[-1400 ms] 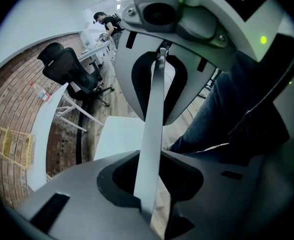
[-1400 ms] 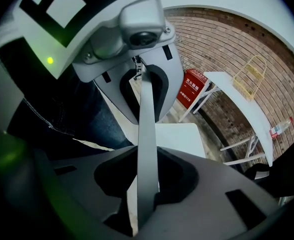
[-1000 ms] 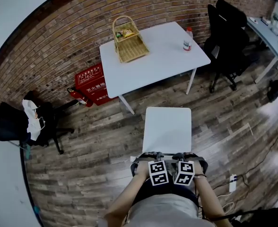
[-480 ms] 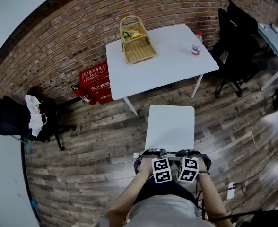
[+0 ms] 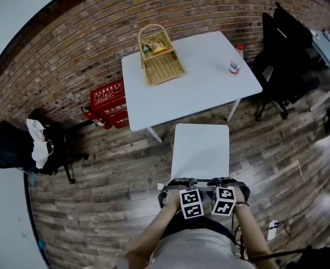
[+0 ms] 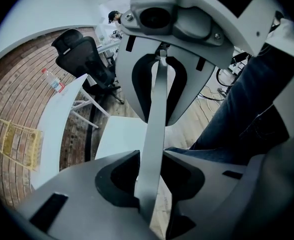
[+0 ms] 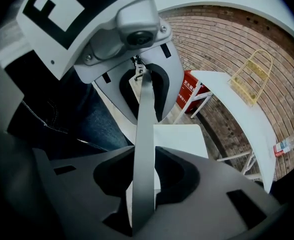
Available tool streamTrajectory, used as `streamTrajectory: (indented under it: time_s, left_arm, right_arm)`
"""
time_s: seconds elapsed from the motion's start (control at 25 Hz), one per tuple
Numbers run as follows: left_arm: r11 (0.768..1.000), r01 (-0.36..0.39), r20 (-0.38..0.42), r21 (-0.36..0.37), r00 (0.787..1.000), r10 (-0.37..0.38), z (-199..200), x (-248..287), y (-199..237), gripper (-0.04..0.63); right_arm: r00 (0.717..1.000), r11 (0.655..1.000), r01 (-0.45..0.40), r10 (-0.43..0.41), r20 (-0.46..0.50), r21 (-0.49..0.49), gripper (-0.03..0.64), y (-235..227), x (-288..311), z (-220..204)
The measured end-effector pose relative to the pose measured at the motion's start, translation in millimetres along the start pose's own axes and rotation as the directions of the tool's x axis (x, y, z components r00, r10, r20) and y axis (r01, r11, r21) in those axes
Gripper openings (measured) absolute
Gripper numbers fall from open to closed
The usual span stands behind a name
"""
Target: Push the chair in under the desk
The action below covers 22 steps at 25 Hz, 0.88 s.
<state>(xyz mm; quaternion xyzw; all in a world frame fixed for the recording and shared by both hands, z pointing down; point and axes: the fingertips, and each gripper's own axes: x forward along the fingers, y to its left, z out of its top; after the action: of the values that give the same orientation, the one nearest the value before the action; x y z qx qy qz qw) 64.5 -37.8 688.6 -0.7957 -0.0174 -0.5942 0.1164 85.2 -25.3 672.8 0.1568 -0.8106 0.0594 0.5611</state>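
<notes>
Both left tongs (image 5: 179,185) and right tongs (image 5: 224,184) clenched the chair (image 5: 200,150) back, seemingly mid-push; next I needed a straight shove far under the surface (image 5: 210,83).

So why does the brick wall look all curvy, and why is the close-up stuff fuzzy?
Head view: the wide lens bows the brick wall into an arc; pale glare on the floor at right. Left gripper view: black corners, the desk bends, the near chair back looks soft. Right gripper view: same curve, same softness.
</notes>
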Motion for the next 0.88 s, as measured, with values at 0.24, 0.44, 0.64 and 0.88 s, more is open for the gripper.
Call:
streamTrajectory:
  time_s: [0.24,0.44,0.64,0.88]
  left_arm:
    - [1.0,0.017,-0.006,-0.013,1.0,-0.017,0.1,8.4,40.8,0.126]
    - [1.0,0.02,-0.006,-0.021,1.0,-0.021,2.3,14.1,77.6,0.126]
    - [1.0,0.014,-0.001,-0.024,1.0,-0.014,5.1,20.6,107.4,0.126]
    - [0.999,0.013,0.002,-0.044,1.0,-0.013,12.0,26.6,138.7,0.124]
  right_arm:
    - [1.0,1.0,-0.003,0.003,-0.012,0.002,0.1,-41.4,6.1,1.8]
    - [1.0,1.0,-0.009,0.009,-0.02,-0.004,0.1,-78.1,9.0,3.1]
    - [1.0,1.0,-0.006,0.005,-0.027,-0.01,0.098,-108.4,12.6,2.3]
    - [0.999,0.999,0.015,-0.017,-0.05,-0.041,0.098,-146.0,12.2,-0.9]
